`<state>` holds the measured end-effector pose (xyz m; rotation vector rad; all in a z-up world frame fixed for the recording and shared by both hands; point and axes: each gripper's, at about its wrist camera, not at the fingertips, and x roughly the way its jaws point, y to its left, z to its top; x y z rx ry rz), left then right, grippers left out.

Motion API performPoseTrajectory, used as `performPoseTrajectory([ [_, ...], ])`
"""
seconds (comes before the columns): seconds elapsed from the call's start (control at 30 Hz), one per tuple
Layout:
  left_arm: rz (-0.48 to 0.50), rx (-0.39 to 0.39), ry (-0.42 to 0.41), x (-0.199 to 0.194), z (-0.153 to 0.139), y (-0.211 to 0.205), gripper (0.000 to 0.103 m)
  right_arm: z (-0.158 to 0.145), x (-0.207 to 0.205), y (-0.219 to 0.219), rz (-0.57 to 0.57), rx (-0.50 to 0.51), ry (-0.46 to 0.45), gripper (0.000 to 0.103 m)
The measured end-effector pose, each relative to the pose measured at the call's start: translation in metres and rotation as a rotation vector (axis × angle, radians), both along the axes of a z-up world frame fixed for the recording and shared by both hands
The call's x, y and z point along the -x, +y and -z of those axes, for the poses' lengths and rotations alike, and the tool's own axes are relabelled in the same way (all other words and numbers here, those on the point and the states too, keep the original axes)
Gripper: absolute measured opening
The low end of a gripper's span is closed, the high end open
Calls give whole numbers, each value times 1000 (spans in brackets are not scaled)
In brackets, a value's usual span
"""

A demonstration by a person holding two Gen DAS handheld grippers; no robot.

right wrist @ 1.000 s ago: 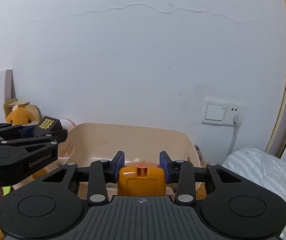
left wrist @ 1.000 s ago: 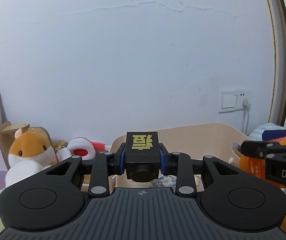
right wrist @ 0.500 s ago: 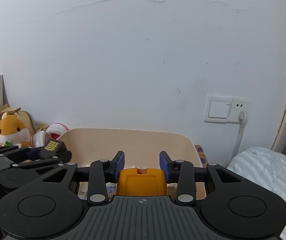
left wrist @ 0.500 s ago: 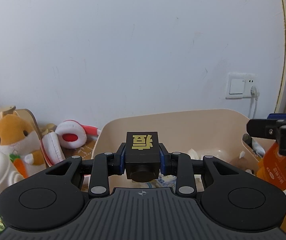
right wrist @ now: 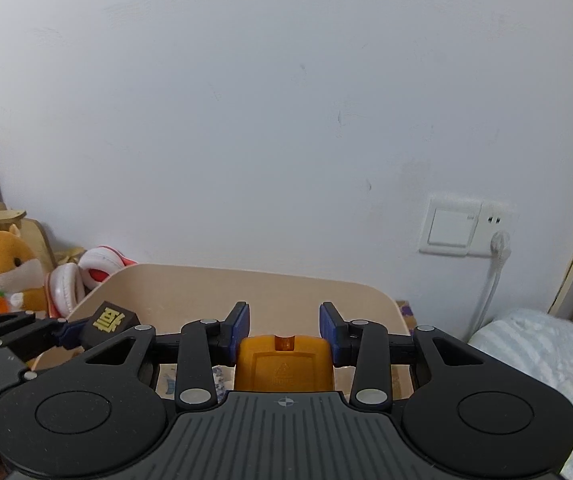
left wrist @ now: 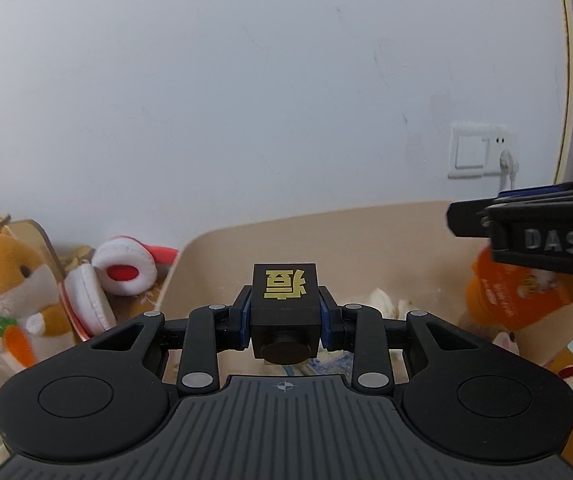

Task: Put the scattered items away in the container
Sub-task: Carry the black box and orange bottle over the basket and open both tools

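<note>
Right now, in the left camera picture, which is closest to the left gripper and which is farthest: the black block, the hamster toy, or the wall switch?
1. Black block: clamped in the left gripper's jaws.
2. Hamster toy: off to the left, beside the tub.
3. Wall switch: upper right, on the wall behind everything.

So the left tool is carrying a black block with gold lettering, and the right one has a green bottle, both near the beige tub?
Not quite: the right tool grips an orange bottle, as the right wrist view shows. The left tool does hold the black block near the beige tub.
</note>
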<state>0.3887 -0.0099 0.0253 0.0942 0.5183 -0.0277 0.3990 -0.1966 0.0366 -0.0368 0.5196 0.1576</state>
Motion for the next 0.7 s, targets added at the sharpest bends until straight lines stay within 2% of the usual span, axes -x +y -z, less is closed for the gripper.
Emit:
performPoseTrajectory([
  [0.27,21,-16,85,-18,19,-1,32,32,-19,-7,38,4,73,35],
  [0.43,17,-6,135,-24,30,-2,32,38,-19,-6,37,15,90,35],
  [0.53,22,-5,138,-27,35,-2,33,44,-22,-4,30,24,110,35],
  [0.57,18,-7,134,-25,34,-1,39,46,-21,-3,28,28,114,36],
  [0.6,13,-6,133,-25,34,0,51,47,-20,-2,28,32,117,39],
  [0.63,10,2,130,-24,33,1,58,48,-19,-1,30,36,117,44],
  [0.7,22,23,126,-22,30,3,63,49,-17,-1,31,37,116,52],
])
